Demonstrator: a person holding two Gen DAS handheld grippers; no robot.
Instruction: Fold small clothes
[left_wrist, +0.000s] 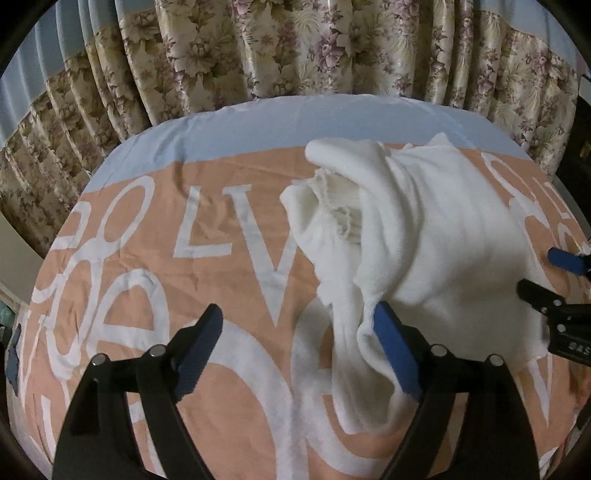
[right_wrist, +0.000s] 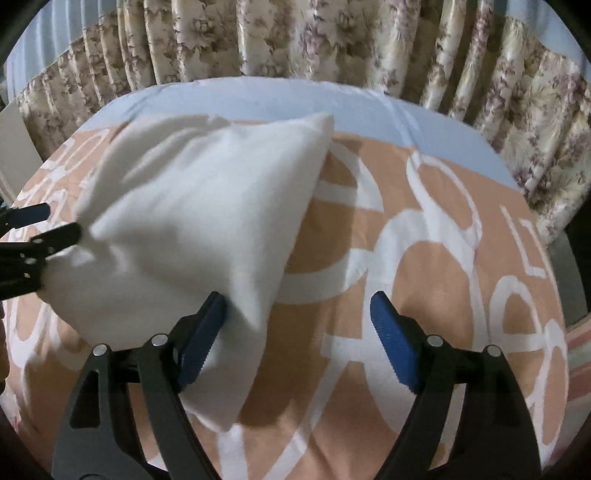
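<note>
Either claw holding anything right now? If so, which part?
Nothing is held. Both the left claw and right claw stand open. The white garment lies on the bed cover, its edge against one pad of each claw, not pinched.

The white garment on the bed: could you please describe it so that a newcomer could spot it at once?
Find the bed's peach cover with big white letters, in front of the floral curtains. On it lies a rumpled white garment, partly folded. It is the only loose, plain white cloth there, lying between the two blue-padded grippers.
</note>
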